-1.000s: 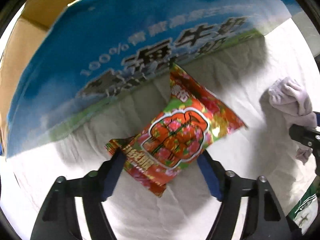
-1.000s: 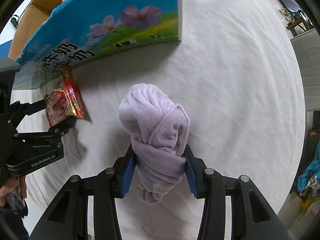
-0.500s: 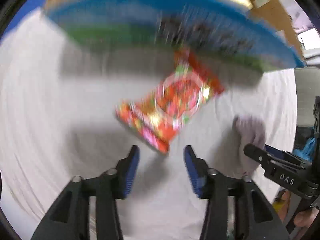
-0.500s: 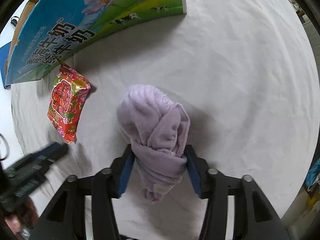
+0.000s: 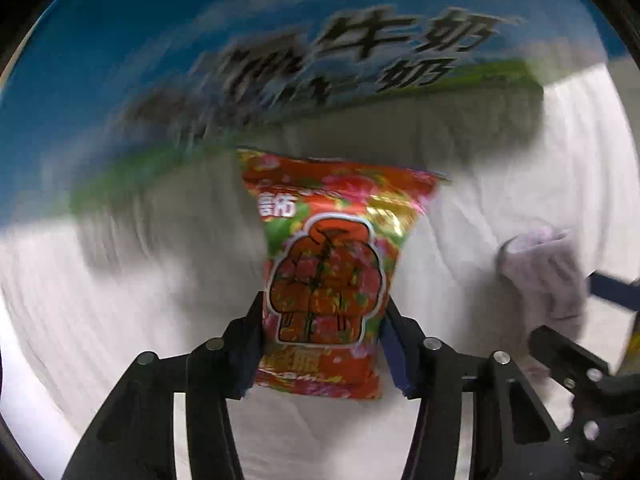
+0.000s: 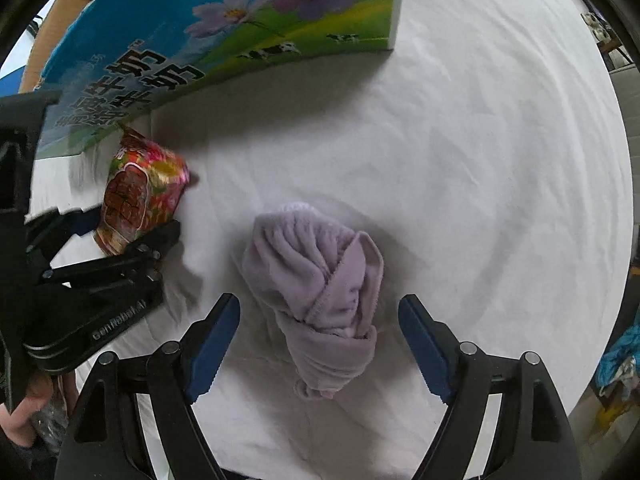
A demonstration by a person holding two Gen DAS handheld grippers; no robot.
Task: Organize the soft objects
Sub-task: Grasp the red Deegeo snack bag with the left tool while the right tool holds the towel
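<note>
A red and green snack packet (image 5: 328, 276) lies on the white sheet in front of a blue milk carton box (image 5: 240, 52). My left gripper (image 5: 322, 344) has a finger against each side of the packet's near end; the view is blurred. The packet (image 6: 138, 196) and the left gripper (image 6: 120, 232) also show in the right wrist view at the left. A rolled lilac towel (image 6: 320, 292) lies on the sheet between the wide-open fingers of my right gripper (image 6: 318, 344), touching neither. The towel (image 5: 540, 268) shows at the right in the left wrist view.
The blue box (image 6: 208, 36) stands at the back left on the white sheet (image 6: 480, 160). Brown cardboard (image 6: 44, 44) shows behind it. Coloured clutter (image 6: 616, 364) lies beyond the sheet's right edge.
My right gripper has opened and let go of the lilac towel, which now rests on the sheet. My left gripper has moved back in around the snack packet and closed against it.
</note>
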